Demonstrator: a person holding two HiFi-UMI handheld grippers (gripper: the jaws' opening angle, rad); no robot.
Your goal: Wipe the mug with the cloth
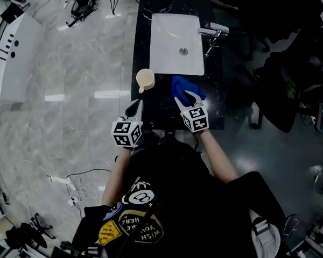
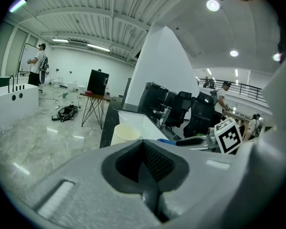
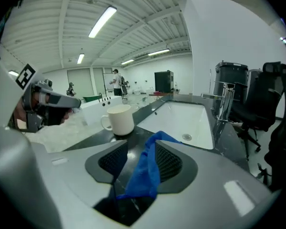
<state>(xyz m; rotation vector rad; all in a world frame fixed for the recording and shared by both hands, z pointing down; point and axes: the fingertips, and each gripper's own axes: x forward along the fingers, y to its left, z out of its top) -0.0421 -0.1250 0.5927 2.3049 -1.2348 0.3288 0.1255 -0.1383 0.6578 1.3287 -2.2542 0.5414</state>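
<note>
My right tongs (image 3: 142,149) stand part-open round the cloth (image 3: 144,175); left tongs (image 2: 150,168) closed, empty. Unpinched cloth may drop short of the mug (image 3: 120,119).

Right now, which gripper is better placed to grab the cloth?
Right. The cloth lies between the open jaws of the right gripper, not yet pinched. The left gripper is shut, empty, and nearer the mug.
</note>
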